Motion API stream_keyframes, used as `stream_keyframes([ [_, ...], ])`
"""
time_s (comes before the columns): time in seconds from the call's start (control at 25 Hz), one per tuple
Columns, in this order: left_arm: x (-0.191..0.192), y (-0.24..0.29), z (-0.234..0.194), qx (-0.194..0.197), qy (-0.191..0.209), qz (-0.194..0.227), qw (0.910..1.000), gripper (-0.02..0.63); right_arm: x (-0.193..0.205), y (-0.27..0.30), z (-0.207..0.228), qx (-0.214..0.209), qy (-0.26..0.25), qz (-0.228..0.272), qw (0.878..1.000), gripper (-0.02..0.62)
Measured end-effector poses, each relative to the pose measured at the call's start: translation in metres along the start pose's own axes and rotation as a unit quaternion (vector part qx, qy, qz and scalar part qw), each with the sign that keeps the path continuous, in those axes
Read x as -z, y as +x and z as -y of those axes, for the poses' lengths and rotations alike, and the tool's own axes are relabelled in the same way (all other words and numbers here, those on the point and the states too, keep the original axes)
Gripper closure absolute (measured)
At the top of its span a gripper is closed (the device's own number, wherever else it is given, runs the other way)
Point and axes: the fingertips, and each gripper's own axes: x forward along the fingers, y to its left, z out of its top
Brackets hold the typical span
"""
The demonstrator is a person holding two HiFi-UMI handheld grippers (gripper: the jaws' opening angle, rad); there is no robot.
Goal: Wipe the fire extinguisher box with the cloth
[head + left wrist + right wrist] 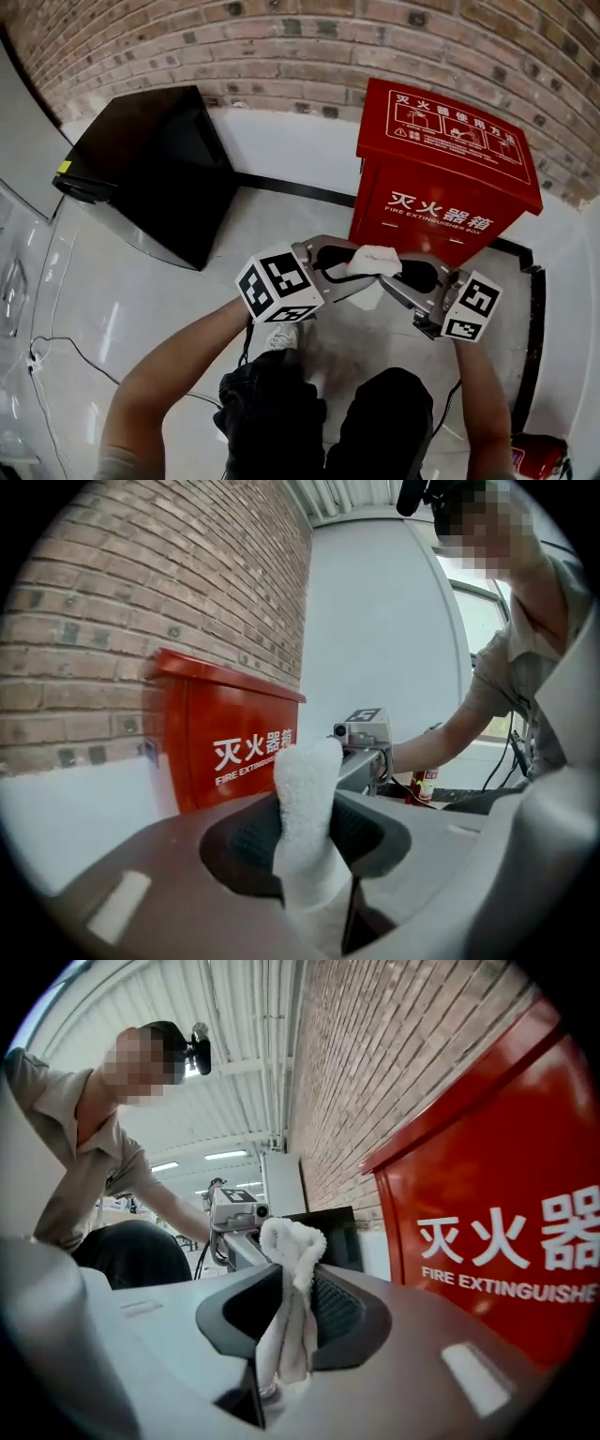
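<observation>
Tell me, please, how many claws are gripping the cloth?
2: the left claw and the right claw, both pinching the cloth in front of the box.

The person wears a greyish-beige short-sleeved shirt [89,1162], dark trousers [380,422] and a pale shoe [281,337], with a black camera [199,1052] on the head. The left gripper [309,836] and right gripper [295,1312] are grey, with dark ribbed pads [333,1312], and each carries a white cube [278,284] with black square markers.

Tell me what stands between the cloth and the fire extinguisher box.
Nothing visible. The cloth, clamped by the left gripper and right gripper, hangs before the fire extinguisher box, only air between.
</observation>
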Motion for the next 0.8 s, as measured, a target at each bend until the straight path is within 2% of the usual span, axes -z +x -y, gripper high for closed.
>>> stream_keyframes([
  [0.12,0.011,-0.032,-0.025,-0.051,0.007,-0.003,0.9987,0.471,-0.002,0.04,0.007,0.0,-0.02,-0.025,0.999,0.469],
  [0.28,0.022,-0.078,-0.069,-0.127,0.014,0.0,0.9918,0.472,-0.001,0.075,0.028,0.059,-0.029,-0.04,0.997,0.405],
  [0.36,0.02,-0.099,-0.102,-0.168,0.018,0.009,0.9856,0.472,0.006,0.081,0.035,0.083,-0.022,-0.052,0.995,0.407],
  [0.44,0.01,-0.11,-0.136,-0.202,0.016,0.029,0.9789,0.472,0.018,0.084,0.034,0.087,-0.018,-0.074,0.993,0.423],
  [0.52,-0.004,-0.11,-0.164,-0.21,0.009,0.053,0.9762,0.472,0.031,0.086,0.031,0.086,-0.017,-0.101,0.991,0.43],
  [0.64,-0.025,-0.098,-0.187,-0.186,0.018,0.077,0.9794,0.472,0.041,0.087,0.035,0.102,-0.018,-0.138,0.985,0.45],
  [0.8,-0.054,-0.071,-0.218,-0.167,0.041,0.093,0.9807,0.472,0.042,0.089,0.054,0.146,0.002,-0.159,0.976,0.57],
])
